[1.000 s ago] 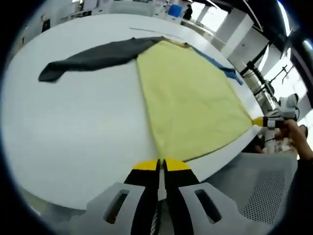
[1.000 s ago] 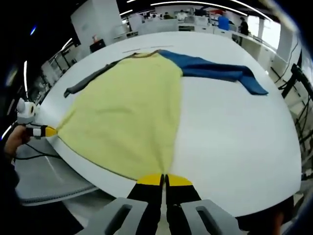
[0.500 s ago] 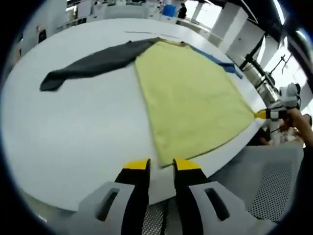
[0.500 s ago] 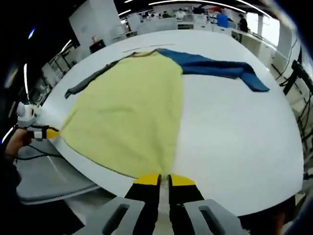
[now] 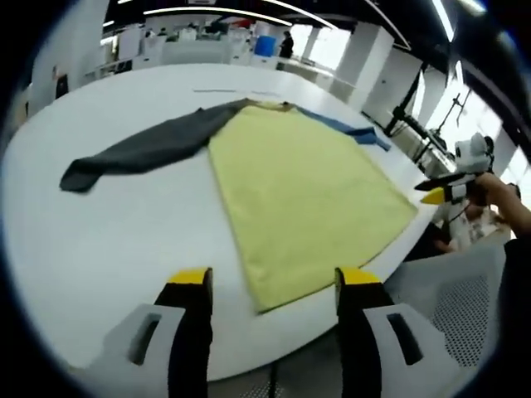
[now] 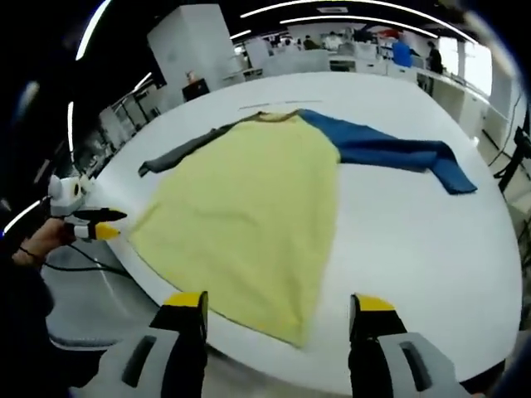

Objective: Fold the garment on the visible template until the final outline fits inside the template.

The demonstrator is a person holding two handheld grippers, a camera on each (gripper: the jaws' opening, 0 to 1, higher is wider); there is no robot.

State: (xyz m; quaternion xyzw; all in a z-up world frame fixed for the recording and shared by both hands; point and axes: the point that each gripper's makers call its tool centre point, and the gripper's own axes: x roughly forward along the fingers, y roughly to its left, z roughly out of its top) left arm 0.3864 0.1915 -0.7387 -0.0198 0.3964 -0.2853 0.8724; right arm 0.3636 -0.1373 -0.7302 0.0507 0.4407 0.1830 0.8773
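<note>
White table (image 5: 108, 249) ran under both views, with an open hall of desks and ceiling lights behind it. Nearest in the left gripper view, the left gripper (image 5: 272, 278) stood with its jaws spread wide and nothing between them, off the table's near edge and aimed at one hem corner of the garment (image 5: 307, 182). In the right gripper view, the right gripper (image 6: 282, 305) was likewise wide open and empty, facing the other hem corner just past the table (image 6: 431, 274) edge. Beyond the jaws the garment (image 6: 249, 207) lay flat, its yellow body spread toward the collar at the far end.

The hem reached close to the near edge, so a careless grab could have dragged cloth off the table and out of the workspace. A shallow pinch might have slipped mid-fold and left the hem skewed. No template outline could be made out around the garment, so judging fit would have been hard.

The left gripper view showed the grey sleeve (image 5: 141, 149) at full length, and only a sliver of the blue sleeve (image 5: 357, 133); it also caught the right gripper (image 5: 440, 192) in a hand at the right. The right gripper view laid out the whole blue sleeve (image 6: 398, 153), with the grey sleeve (image 6: 187, 149) foreshortened and the left gripper (image 6: 91, 228) at the left.
</note>
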